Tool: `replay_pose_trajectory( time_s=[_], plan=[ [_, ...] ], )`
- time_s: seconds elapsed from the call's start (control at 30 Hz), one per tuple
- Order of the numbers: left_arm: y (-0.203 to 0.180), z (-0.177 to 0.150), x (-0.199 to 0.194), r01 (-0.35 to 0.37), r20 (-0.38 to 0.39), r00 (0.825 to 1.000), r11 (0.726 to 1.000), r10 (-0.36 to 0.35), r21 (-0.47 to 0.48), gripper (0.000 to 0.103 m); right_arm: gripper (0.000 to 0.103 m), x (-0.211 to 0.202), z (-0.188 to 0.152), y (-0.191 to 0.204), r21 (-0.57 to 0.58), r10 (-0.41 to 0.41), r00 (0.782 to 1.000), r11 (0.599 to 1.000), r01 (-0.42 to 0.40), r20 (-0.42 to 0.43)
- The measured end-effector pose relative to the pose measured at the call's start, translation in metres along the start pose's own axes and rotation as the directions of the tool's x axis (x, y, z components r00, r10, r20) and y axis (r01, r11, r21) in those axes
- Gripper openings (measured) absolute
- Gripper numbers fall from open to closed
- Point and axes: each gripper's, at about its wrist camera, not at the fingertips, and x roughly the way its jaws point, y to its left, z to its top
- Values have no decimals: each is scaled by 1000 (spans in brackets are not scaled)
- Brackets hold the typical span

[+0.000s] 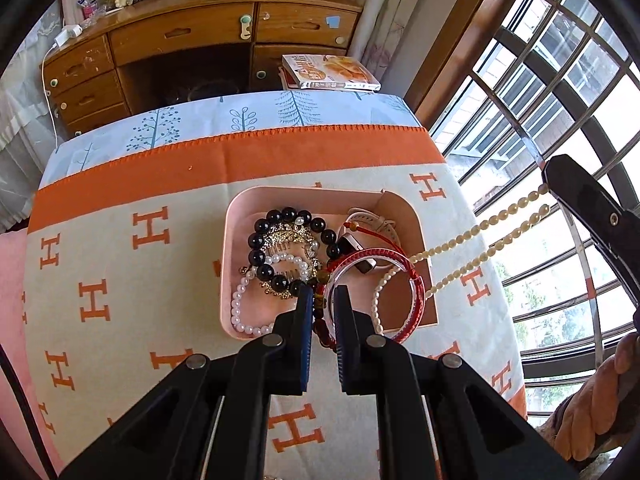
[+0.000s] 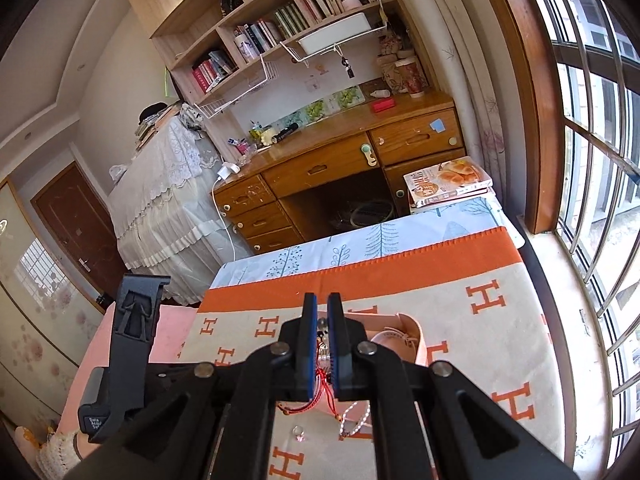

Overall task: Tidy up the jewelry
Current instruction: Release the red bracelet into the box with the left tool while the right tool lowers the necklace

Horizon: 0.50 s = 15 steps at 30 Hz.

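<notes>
A pink tray [image 1: 236, 240] sits on the orange-and-cream H-pattern cloth [image 1: 120, 264]. It holds a black bead bracelet [image 1: 260, 240], a white pearl bracelet [image 1: 240, 312], a gold comb, a white watch [image 1: 372, 220] and red cord bracelets [image 1: 416, 300]. My left gripper [image 1: 323, 294] hovers at the tray's near edge, jaws nearly closed around a brown-and-red bead string [image 1: 320, 320]. A cream bead necklace [image 1: 480, 240] runs taut from the tray up to my right gripper [image 1: 556, 188], which holds it. In the right wrist view that gripper [image 2: 322, 300] is shut; the necklace is hidden there.
A ring [image 2: 299, 434] and a silver chain [image 2: 352, 420] lie on the cloth near the tray [image 2: 420, 344]. A wooden desk [image 1: 180, 40] stands beyond the table, with a book [image 1: 332, 72] at the far edge. A barred window [image 1: 560, 80] is to the right.
</notes>
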Motion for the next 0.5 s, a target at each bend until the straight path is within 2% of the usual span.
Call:
replay_pose_trajectory(
  time_s=[0.13, 0.5],
  plan=[
    [-6, 0, 14, 6, -25, 1000, 1000, -6, 7, 8, 5, 3, 2, -4, -6, -55, 998, 998, 55, 44],
    [-16, 3, 24, 13, -35, 999, 1000, -12, 22, 8, 5, -10, 18, 9, -48, 13, 996, 999, -8, 90]
  ],
)
